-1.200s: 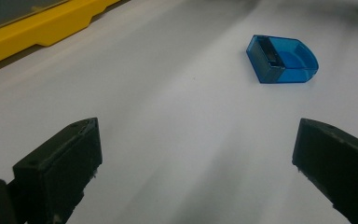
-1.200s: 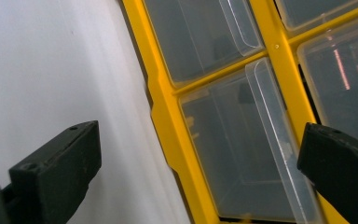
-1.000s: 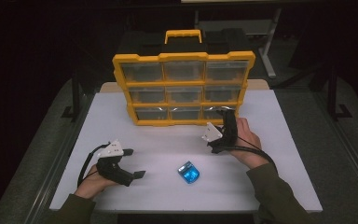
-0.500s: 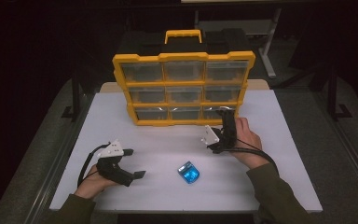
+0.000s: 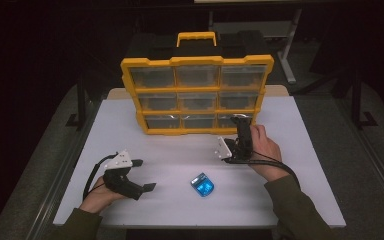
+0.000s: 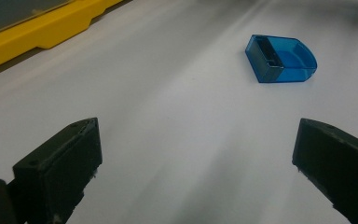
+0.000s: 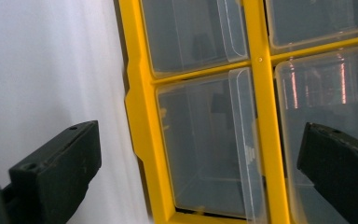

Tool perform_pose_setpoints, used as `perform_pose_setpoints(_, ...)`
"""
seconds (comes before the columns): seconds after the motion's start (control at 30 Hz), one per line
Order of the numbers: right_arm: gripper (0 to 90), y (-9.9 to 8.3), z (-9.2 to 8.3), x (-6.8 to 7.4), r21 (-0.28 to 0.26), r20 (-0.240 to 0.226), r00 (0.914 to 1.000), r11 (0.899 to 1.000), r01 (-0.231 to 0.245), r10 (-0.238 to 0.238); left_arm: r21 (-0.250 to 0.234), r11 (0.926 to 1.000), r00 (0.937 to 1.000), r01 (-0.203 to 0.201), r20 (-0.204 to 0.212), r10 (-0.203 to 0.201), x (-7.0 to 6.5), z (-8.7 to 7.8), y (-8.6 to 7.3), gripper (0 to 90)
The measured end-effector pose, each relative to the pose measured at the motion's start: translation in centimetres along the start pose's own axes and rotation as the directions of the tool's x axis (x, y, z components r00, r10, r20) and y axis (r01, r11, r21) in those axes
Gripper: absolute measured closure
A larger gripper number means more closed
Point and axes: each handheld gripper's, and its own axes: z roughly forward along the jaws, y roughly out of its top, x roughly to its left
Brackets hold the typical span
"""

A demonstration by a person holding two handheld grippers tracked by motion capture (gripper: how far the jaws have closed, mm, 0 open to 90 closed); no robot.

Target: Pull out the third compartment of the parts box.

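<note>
- Near the back edge of the white table point(image 5: 130, 120) stands a yellow box of drawers point(image 5: 197, 95), upright, with nine see-through drawers in three rows and a yellow handle on top.
- At the bottom right drawer point(image 5: 235, 121) is the right gripper point(image 5: 241, 121), held up on end by the right hand point(image 5: 262, 147). Its jaws are wide open and hold nothing.
- From the right gripper view, one jaw sits over the bare table and the other over the clear drawer fronts (the picture is turned on its side). I cannot tell if the jaws touch the drawer.
- Close to the front left corner of the table rests the left gripper point(image 5: 146, 175) in the left hand point(image 5: 100, 192). Its jaws are also spread wide, with nothing between them.
- Near the front edge, about in the middle, lies a small blue clear box point(image 5: 202, 184). It is between the two grippers and touches neither one.
- From the left gripper view, the blue box point(image 6: 280, 58) lies flat on the table, ahead of the open jaws and well apart from them.
</note>
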Motion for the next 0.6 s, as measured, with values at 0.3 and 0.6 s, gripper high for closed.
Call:
perform_pose_setpoints(0.3, 0.0, 0.21, 0.09, 0.44, 0.014, 0.028, 0.9976, 0.998, 0.063, -0.064, -0.002, 1.0, 1.0, 0.001, 0.0, -0.001, 0.01, -0.04, 0.01, 1.3)
perform_pose_setpoints(0.6, 0.0, 0.57, 0.12, 0.91, 0.041, 0.076, 0.9861, 0.989, 0.145, -0.148, 0.005, 1.0, 1.0, -0.008, -0.003, 0.008, 0.06, -0.11, 0.0, 1.2)
